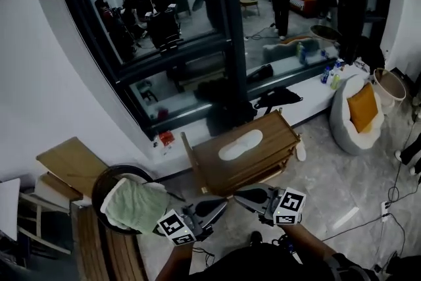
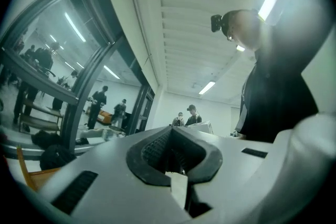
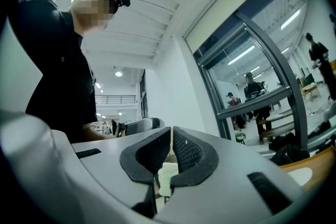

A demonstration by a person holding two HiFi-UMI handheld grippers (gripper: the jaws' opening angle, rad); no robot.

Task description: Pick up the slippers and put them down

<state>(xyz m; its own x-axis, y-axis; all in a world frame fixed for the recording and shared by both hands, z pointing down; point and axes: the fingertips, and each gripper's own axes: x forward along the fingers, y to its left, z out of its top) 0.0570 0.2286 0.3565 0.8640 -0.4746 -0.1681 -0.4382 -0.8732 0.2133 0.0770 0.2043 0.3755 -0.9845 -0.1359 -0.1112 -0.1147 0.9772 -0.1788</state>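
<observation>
In the head view a white slipper point(image 1: 240, 145) lies flat on top of a wooden rack point(image 1: 279, 135) by the glass wall. A second white slipper point(image 1: 300, 151) shows at the rack's right side, low down. My left gripper point(image 1: 212, 207) and right gripper point(image 1: 250, 195) hang close together in front of the rack, short of both slippers, their tips turned toward each other. In the left gripper view the gripper point(image 2: 170, 131) has its dark pads pressed together with nothing between them. The right gripper point(image 3: 171, 134) stands the same way in its own view, shut and holding nothing.
A dark round basket with a green towel point(image 1: 131, 204) stands left of my grippers, with wooden boards point(image 1: 72, 164) beyond it. A white beanbag with an orange cushion point(image 1: 358, 112) and a woven basket point(image 1: 389, 85) sit at the right. Cables point(image 1: 395, 194) run across the marble floor.
</observation>
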